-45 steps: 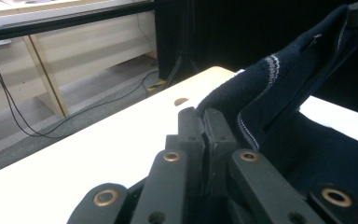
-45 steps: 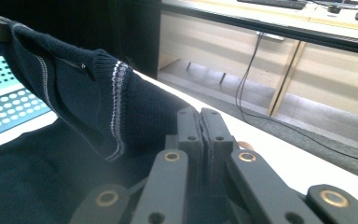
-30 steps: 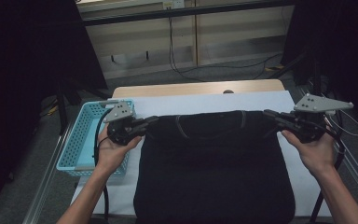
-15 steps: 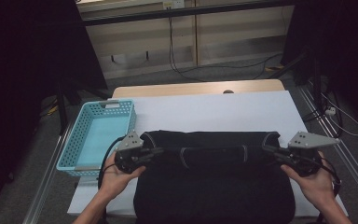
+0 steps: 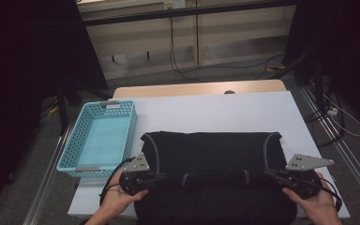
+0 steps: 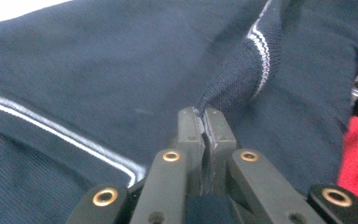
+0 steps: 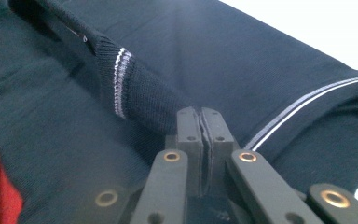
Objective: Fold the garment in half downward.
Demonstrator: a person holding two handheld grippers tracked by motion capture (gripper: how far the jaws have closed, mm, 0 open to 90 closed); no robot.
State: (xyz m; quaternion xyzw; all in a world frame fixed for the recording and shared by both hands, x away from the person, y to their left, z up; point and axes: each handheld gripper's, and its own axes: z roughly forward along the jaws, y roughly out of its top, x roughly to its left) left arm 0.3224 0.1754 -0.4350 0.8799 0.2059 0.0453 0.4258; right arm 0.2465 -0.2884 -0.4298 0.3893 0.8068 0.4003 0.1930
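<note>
While each hand-held gripper (image 5: 161, 177) (image 5: 268, 173) pinches the dark sweater (image 5: 211, 154) beside the basket (image 5: 101, 138), folding seems underway; next, lay the edge flat.

Two handheld black claws, left claw (image 5: 161, 177) and right claw (image 5: 268, 173), each topped by a grey three-cornered plate dotted with small holes. Brass-ringed screws stud the dark jaw arms. A black cable loops from the left; forearms appear bare.
</note>
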